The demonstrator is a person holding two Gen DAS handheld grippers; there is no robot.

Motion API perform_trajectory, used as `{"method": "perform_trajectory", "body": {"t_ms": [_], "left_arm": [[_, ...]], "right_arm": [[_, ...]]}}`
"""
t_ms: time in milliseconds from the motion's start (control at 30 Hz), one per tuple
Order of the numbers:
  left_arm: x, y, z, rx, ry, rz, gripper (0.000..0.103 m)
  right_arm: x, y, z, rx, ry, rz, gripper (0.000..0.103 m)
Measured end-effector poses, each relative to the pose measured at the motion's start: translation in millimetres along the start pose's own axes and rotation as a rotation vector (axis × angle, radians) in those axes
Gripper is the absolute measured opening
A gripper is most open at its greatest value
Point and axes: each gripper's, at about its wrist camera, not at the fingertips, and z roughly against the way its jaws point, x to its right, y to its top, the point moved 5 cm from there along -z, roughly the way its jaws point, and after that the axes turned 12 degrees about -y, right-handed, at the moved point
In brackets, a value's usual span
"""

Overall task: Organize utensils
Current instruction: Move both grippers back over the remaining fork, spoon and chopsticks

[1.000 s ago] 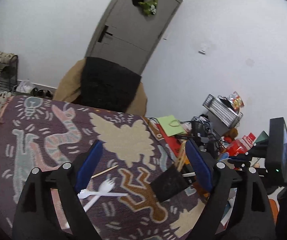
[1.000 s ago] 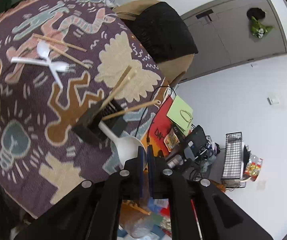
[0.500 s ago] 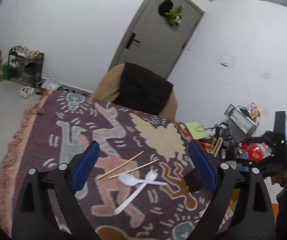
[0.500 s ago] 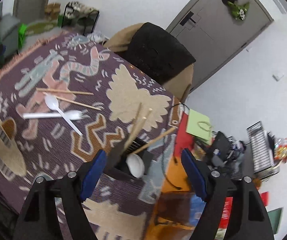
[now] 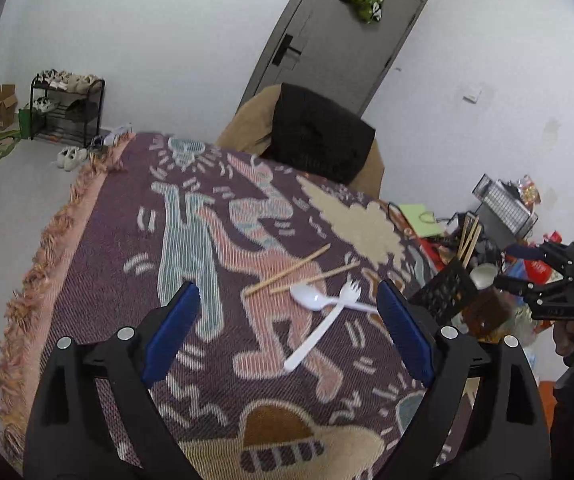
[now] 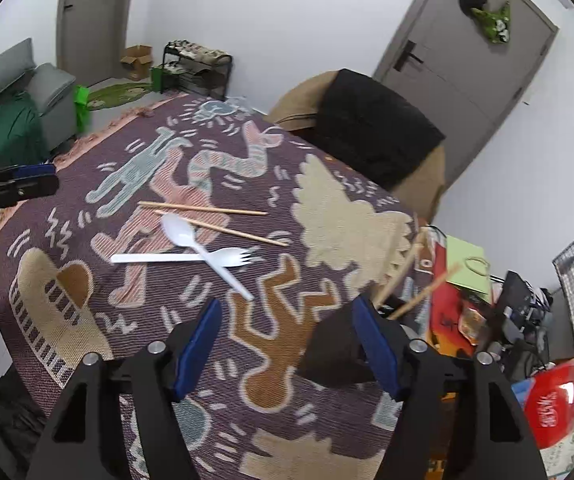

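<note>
right gripper [image 6: 287,344]: jaws, shut on the white spoon earlier, have opened and now stand empty.
white spoon [image 5: 483,276]: released, bowl-up in the black holder [image 5: 445,292].

The left claw [image 5: 287,330] is tilting downward with its jaws spread wide and nothing between them. The right claw [image 6: 287,346] is pitching down more steeply, its jaws, just now narrowing slightly, standing apart and gripping nothing.
</note>
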Motion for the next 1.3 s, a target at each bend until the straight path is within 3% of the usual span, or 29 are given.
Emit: {"method": "perform_trajectory", "body": {"t_ms": [100, 367, 833, 1067, 1167, 1300], "left_arm": [[-1.7, -12.8, -4.6, -0.025, -0.003, 0.005, 0.087], [-3.1, -48.1, -27.0, -0.139, -0.014, 0.016, 0.061], [-11.1, -82.2, -76.8, -0.294, 0.016, 0.012, 0.039], [-2.2, -86.2, -96.0, -0.312, 0.073, -0.077, 0.038], [0.9, -85.8, -102.4, -0.325, 0.104, -0.119, 0.03], [9.3, -89.7, -106.1, -0.343, 0.133, -0.192, 0.028]], "right_arm": [[-18.7, -3.6, -4.5, 0.003, 0.03, 0.019, 0.058], [-50.6, -15.8, -15.5, 0.016, 0.073, 0.029, 0.053], [-68.1, -32.0, -40.2, -0.001, 0.12, 0.011, 0.05], [-67.9, -38.0, -46.2, -0.003, 0.135, -0.002, 0.05], [-68.7, -39.8, -47.9, -0.003, 0.143, -0.008, 0.05], [-71.5, -37.7, -51.0, -0.003, 0.154, -0.01, 0.05]]}}
